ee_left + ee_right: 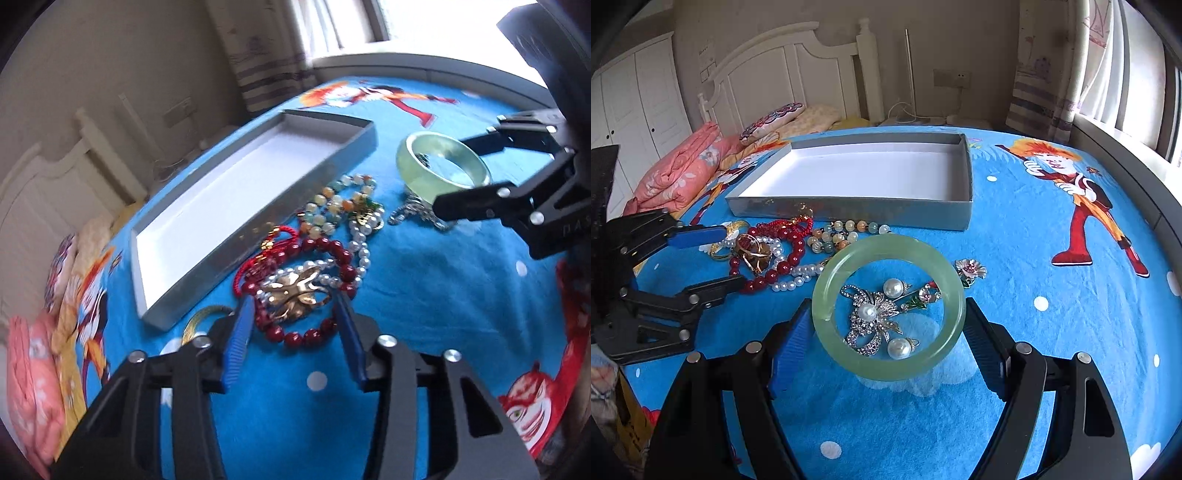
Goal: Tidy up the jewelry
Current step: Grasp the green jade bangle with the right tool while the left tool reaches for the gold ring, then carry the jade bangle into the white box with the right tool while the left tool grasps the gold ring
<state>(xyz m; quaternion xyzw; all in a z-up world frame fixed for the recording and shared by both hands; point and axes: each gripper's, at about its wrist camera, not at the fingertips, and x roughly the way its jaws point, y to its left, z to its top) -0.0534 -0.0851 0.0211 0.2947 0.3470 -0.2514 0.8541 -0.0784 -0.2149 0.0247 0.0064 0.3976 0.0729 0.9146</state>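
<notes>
**Empty tray, jewelry still heaped on the bed**

A shallow grey tray point(849, 212) with a white floor lies on the blue cartoon-print bedspread point(1052, 332). Nothing is in it; every piece is outside, along its near wall.

In the right wrist view, the right gripper point(888, 325) stands wide open with the pale green jade bangle point(827, 284) between its blue pads point(792, 332); the bangle fills most of the gap, but whether the pads touch it cannot be told. Seen through the bangle's ring are a rhinestone brooch point(873, 321) and two pearl earrings point(894, 288). At 2 o'clock from the bangle, just outside it, lies a small flower pin point(971, 268).

At 10 o'clock from the bangle lies the tangle: a dark red bead bracelet point(792, 254), a white pearl strand point(798, 277), a string of mixed pastel beads point(846, 230) and a gold flower piece point(753, 253).

The left gripper point(295, 314) is open and holds nothing, its fingers on either side of the gold flower piece and red beads.
</notes>
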